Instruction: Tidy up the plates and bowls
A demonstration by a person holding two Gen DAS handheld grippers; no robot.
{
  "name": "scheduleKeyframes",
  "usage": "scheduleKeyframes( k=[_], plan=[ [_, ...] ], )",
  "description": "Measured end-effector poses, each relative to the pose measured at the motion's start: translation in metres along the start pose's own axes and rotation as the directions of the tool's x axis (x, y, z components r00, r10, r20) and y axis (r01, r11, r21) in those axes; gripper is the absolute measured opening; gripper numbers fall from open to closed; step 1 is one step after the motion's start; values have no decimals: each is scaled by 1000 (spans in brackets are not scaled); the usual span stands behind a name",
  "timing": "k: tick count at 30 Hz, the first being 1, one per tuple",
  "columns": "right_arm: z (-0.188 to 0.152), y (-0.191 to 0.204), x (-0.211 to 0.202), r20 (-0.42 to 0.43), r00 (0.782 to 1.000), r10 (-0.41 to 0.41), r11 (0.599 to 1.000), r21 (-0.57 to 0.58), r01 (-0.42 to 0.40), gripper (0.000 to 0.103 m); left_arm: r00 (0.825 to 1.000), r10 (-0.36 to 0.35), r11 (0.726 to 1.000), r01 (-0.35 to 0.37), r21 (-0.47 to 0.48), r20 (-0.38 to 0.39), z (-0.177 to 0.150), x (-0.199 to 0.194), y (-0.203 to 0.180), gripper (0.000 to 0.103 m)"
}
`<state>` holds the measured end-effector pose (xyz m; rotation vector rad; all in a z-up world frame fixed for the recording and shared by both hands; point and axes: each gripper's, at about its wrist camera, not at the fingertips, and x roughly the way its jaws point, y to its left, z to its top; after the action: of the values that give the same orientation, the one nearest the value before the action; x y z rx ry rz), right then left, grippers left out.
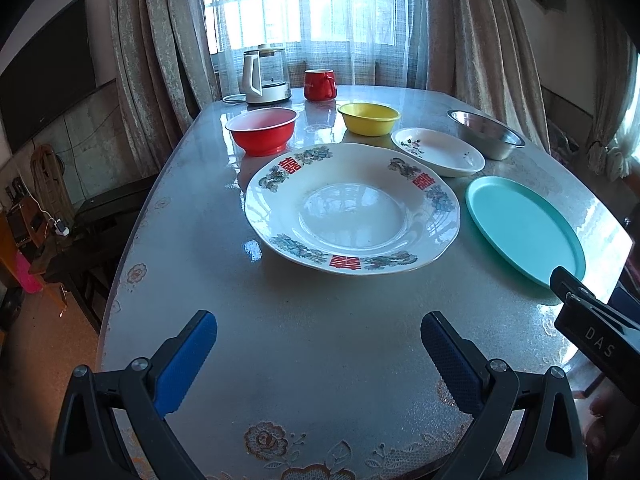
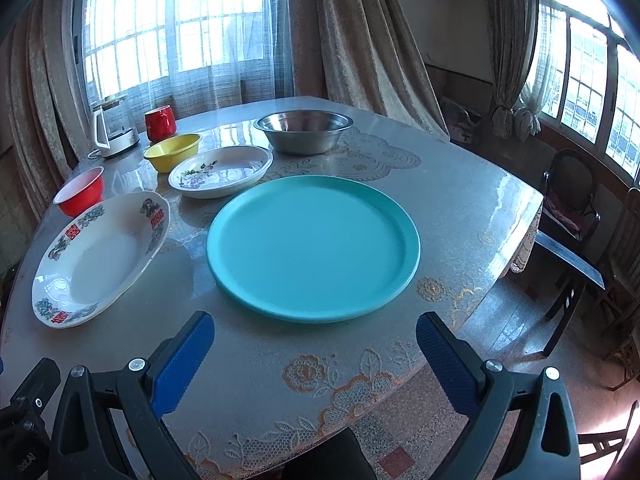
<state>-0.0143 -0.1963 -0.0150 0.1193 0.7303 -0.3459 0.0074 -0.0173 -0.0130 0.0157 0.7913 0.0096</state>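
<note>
Left gripper (image 1: 319,344) spread wide, empty, before patterned plate (image 1: 352,210) | right gripper (image 2: 315,346) likewise, facing teal plate (image 2: 313,246) | bowls lined behind

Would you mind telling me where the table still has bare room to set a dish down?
The widest bare patch is the near strip of table between both open grippers and the big patterned plate and teal plate. More room lies right of the steel bowl. The far left is crowded: red bowl, yellow bowl, mug, kettle.
</note>
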Motion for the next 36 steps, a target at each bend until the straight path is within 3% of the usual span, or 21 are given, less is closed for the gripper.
scheduleKeyframes(
  k=[14, 24, 29, 36],
  plan=[
    [7, -5, 4, 16, 999, 32, 999, 11, -33, 103, 1000, 9, 1000, -9, 11, -11, 5, 6, -4, 103],
    [15, 17, 3, 98, 986, 137, 982, -143, -122, 103, 999, 15, 1000, -15, 1, -29, 10, 12, -1, 103],
    [16, 26, 7, 90, 974, 209, 961, -203, -187, 103, 999, 11, 1000, -11, -8, -30, 12, 15, 2, 103],
    [19, 23, 12, 95, 964, 249, 952, -207, -225, 103, 983, -173, 975, 161, -152, -69, 17, 26, 27, 103]
  ],
)
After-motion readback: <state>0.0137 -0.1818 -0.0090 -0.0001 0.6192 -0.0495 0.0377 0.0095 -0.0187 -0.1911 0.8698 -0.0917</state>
